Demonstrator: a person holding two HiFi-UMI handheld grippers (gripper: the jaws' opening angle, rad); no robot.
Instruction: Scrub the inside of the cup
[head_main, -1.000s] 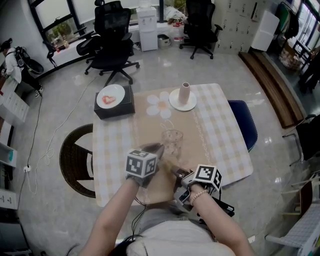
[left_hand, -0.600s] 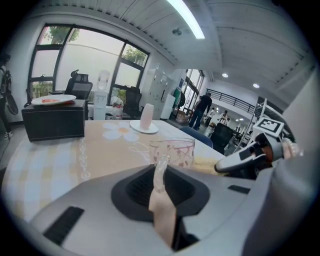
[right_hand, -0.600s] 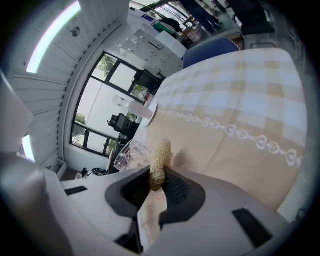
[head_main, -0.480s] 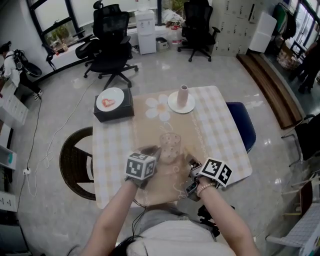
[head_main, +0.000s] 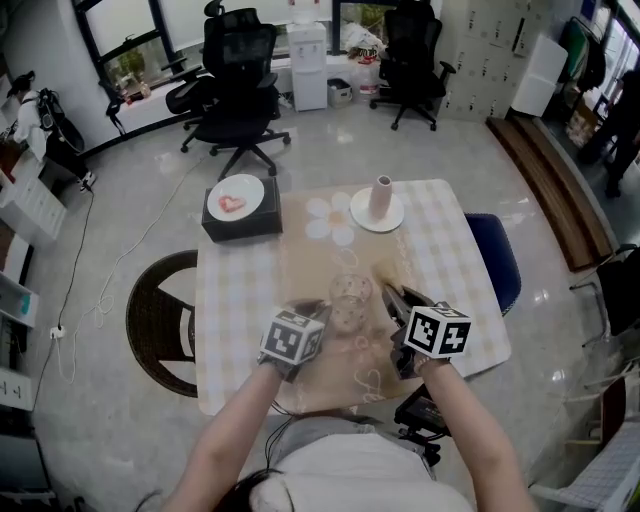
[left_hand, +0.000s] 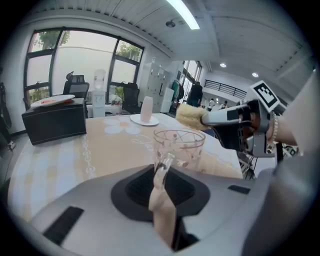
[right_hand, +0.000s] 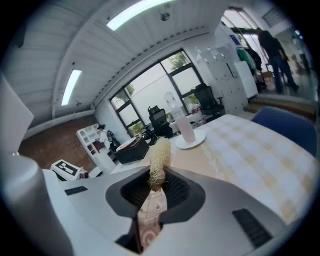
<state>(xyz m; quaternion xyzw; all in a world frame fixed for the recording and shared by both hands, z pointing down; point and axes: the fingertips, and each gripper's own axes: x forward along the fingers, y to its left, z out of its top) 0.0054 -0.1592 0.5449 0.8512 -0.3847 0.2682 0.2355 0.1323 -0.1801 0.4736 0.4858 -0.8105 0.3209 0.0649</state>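
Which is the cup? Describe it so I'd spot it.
Find the checked table with a beige runner down its middle. At the runner's near end stands a clear patterned glass cup, gripped by the left tongs: the only see-through thing there.

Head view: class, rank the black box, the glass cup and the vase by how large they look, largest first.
1. black box
2. glass cup, though it stands nearer the camera, which flatters it
3. vase, the slimmest

head cam looked steeply down on my table (head_main: 235, 300) | gripper cams sat low, close, facing across it | all shared the pale vase (head_main: 381, 197); head and left also the cup (head_main: 350, 292)
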